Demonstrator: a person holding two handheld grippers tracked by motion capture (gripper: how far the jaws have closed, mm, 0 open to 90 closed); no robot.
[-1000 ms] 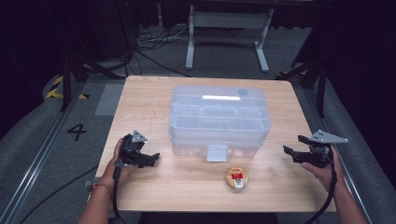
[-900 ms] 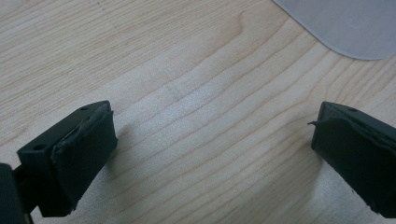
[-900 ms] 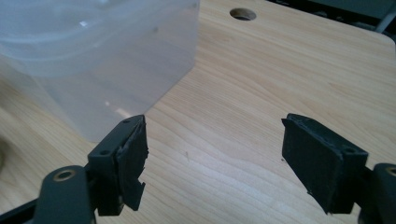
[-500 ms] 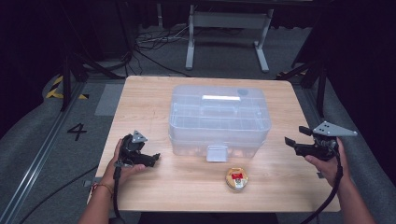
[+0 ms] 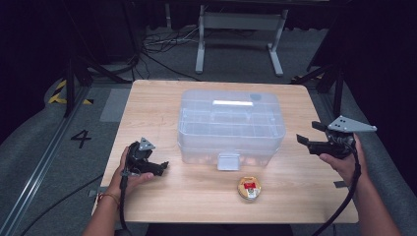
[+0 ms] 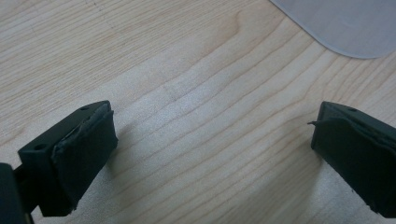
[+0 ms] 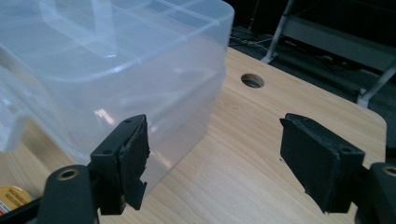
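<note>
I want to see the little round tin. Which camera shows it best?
The high view: the round tin lies whole on the table, in front of the clear box. The right gripper view catches only its edge, bottom left.

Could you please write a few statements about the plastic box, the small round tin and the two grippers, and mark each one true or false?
1. The clear plastic box has its lid shut. True.
2. The small round tin sits on top of the box. False: it lies on the wooden table, in front of the box and apart from it.
3. The left gripper is open with bare wood between its jaws. True.
4. The right gripper is clamped on the box. False: its jaws stand open beside the box's right end, holding nothing.
5. The box's front latch faces the person. True.
</note>
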